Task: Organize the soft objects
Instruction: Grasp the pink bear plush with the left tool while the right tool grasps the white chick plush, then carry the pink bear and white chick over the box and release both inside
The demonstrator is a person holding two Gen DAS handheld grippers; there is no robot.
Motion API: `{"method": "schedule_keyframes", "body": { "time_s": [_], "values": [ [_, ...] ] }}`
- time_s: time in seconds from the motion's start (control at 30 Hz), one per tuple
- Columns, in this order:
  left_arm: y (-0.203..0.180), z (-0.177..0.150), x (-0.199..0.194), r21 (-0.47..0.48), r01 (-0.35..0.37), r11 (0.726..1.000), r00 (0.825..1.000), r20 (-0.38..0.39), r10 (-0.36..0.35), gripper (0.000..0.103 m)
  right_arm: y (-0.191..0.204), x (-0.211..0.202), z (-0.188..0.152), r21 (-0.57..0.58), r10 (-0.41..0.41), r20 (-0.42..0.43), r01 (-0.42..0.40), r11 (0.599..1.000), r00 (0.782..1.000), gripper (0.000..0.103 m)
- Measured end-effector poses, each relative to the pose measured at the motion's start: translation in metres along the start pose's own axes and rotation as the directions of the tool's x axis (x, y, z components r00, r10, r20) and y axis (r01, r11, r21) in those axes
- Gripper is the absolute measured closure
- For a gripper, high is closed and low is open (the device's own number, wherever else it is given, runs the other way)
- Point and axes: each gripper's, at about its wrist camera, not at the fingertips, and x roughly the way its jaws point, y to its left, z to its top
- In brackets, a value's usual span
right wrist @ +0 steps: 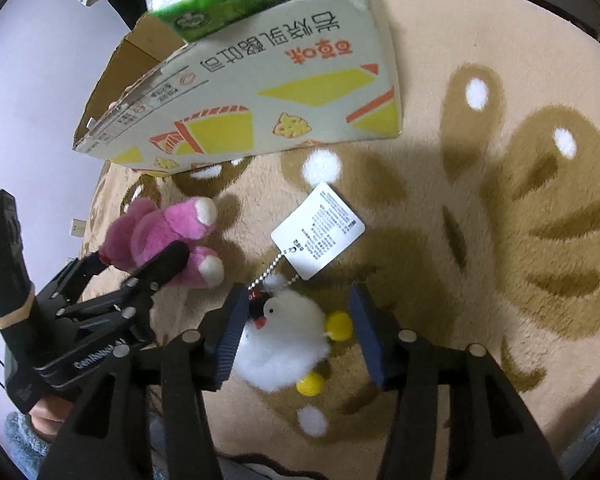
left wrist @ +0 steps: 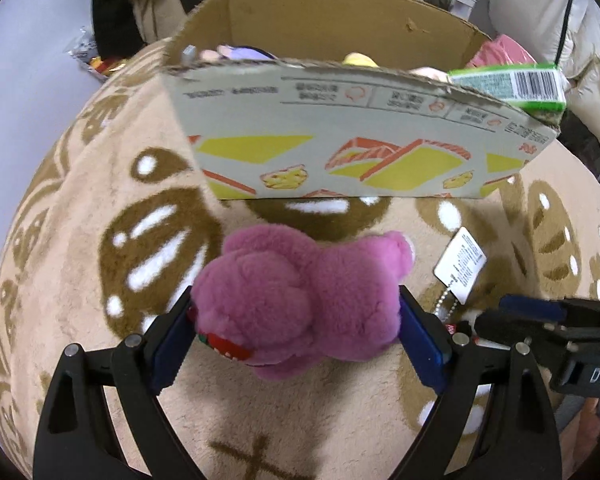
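1. Clearly the pick-up step is in hand: the left tongs [left wrist: 296, 320] grip the pink plush bear [left wrist: 296, 300], both pads pressed into its fur, low over the patterned rug [left wrist: 80, 240] and just before the cardboard box [left wrist: 340, 140].
2. Next, I judge, the bear must be lifted above the box's near wall and let go inside, where other soft things already lie.
3. To the right, the right tongs [right wrist: 296, 332] stand open around the white plush chick [right wrist: 284, 340], its left pad touching, its right pad apart; its paper tag [right wrist: 318, 232] lies on the rug.
4. Both tongs point forward, angled down at the rug.
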Motion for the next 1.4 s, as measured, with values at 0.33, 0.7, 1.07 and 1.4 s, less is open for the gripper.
{"method": "schedule_keyframes", "body": {
  "time_s": [0.33, 0.7, 1.07, 1.4],
  "values": [
    [0.003, 0.005, -0.006, -0.045, -0.054, 0.998, 0.998, -0.018, 0.053, 0.012, 0.009, 0.020, -0.013, -0.015, 0.008, -0.070, -0.009, 1.000, 0.997, 0.048],
    [0.003, 0.006, -0.034, -0.075, -0.087, 0.993, 0.994, 0.062, 0.091, 0.012, 0.045, 0.030, -0.029, -0.178, -0.053, -0.044, 0.044, 0.983, 0.998, 0.065],
    [-0.011, 0.014, -0.107, -0.069, -0.145, 0.987, 0.924, 0.347, 0.160, 0.012, 0.070, -0.059, -0.026, -0.269, -0.020, 0.381, 0.132, 0.954, 0.924, 0.065],
    [-0.015, 0.043, -0.139, -0.044, -0.172, 0.984, 0.845, 0.507, 0.170, 0.012, 0.107, -0.095, -0.013, -0.345, 0.064, 0.566, 0.166, 0.924, 0.822, 0.065]
  ]
}}
